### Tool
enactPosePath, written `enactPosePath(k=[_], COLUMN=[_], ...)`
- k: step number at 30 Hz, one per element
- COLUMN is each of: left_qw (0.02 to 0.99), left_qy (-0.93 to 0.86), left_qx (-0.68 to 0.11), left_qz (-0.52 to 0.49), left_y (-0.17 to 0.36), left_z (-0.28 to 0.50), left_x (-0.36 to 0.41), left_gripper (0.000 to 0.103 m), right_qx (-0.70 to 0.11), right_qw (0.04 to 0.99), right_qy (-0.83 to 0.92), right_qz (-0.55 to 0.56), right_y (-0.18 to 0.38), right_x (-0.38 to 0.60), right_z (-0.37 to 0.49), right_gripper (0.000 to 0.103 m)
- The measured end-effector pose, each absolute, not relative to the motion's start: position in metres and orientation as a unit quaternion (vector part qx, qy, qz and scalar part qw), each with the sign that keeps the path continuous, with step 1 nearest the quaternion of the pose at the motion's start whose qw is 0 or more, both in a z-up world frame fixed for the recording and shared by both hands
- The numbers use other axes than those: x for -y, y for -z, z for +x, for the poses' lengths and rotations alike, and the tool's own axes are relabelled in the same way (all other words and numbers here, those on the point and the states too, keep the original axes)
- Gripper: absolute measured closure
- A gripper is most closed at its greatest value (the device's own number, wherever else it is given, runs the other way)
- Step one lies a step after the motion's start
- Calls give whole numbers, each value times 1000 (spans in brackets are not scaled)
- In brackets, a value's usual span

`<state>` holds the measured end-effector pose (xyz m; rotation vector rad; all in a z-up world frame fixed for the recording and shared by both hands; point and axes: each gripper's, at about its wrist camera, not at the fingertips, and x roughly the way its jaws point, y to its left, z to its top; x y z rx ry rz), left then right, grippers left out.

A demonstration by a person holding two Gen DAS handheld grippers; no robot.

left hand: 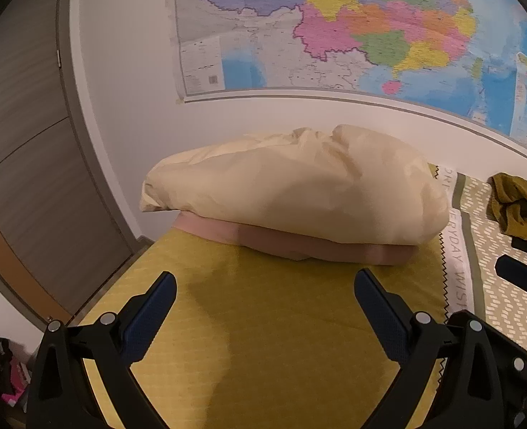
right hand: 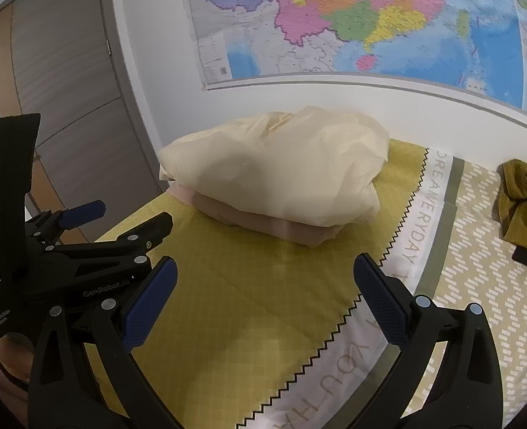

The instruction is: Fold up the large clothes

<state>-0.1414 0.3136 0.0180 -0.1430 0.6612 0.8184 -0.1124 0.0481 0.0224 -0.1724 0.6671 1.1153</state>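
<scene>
Nearest, the left gripper and right gripper hang over the yellow bedspread with fingers spread apart, holding nothing. Beyond, a folded cream jacket rests on a folded pink garment near the bed's far edge. An olive garment lies crumpled toward the far right, under the wall map.

Both cameras sit low over the bed, looking along their own fingers toward the wall map. The left view faces the cream bundle squarely and close. The right view stands a little farther right, catching the left gripper at its side. Both share the bundle, map, door and olive garment.
</scene>
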Motion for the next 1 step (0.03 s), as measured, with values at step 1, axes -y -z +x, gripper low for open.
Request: enactPosePath(k=[1], left_qw=[864], left_qy=[-387], left_qx=[-314], left_qz=[-69], left_y=[-18], left_z=[-141], left_x=[-312], left_gripper=[7], right_qx=[-310], right_qw=[794], right_qy=[-518], right_qz=[-79], right_y=[-23], right_x=[-46], right_z=[-112], right_gripper=[5])
